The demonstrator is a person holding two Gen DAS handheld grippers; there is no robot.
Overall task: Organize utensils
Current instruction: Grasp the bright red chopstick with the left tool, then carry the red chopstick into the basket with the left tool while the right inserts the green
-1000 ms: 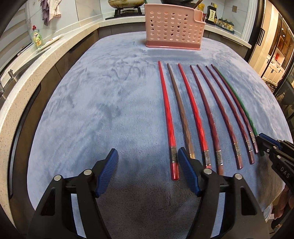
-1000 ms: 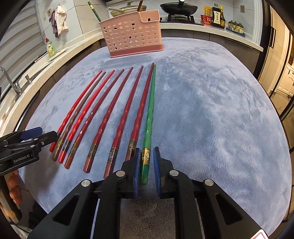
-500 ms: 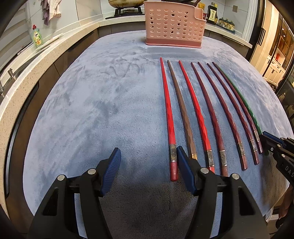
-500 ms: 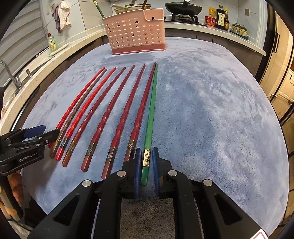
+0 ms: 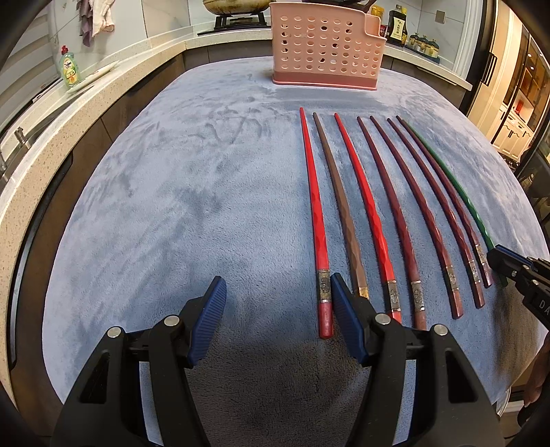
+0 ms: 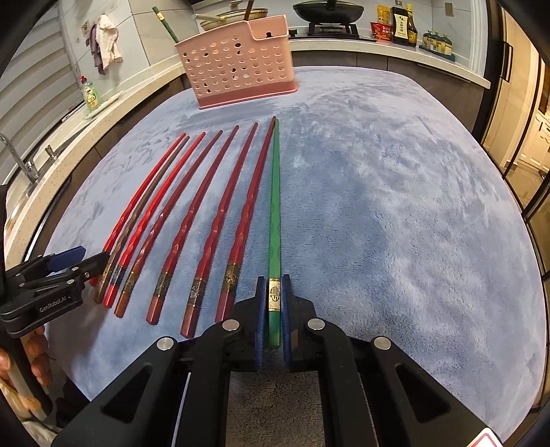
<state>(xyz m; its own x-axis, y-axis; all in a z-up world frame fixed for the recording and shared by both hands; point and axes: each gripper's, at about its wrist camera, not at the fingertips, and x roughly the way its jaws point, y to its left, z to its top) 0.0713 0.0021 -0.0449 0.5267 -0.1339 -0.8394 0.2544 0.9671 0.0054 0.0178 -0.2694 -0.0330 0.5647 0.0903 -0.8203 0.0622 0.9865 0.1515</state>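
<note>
Several long chopsticks lie side by side on a grey-blue cloth (image 5: 172, 206). The rightmost is green (image 6: 274, 213); it also shows in the left wrist view (image 5: 457, 185). My right gripper (image 6: 273, 292) is shut on the green chopstick near its thick end, low at the cloth. My left gripper (image 5: 276, 289) is open and empty, just left of the bright red chopstick (image 5: 318, 220), its right finger (image 5: 343, 302) between that one and the brown chopstick (image 5: 343, 213). A pink perforated holder (image 5: 326, 48) stands at the far end; in the right wrist view (image 6: 237, 65) a green stick stands in it.
A stone counter (image 5: 86, 103) with a dish soap bottle (image 5: 70, 68) and a sink tap (image 6: 20, 161) runs along the left. A stove with pans (image 6: 328, 10) and sauce bottles (image 6: 402, 24) lie behind the holder. Bare cloth lies left and right of the chopsticks.
The right gripper's fingers have closed in on the green chopstick. Both views have shifted slightly, so the holder sits a little nearer.
</note>
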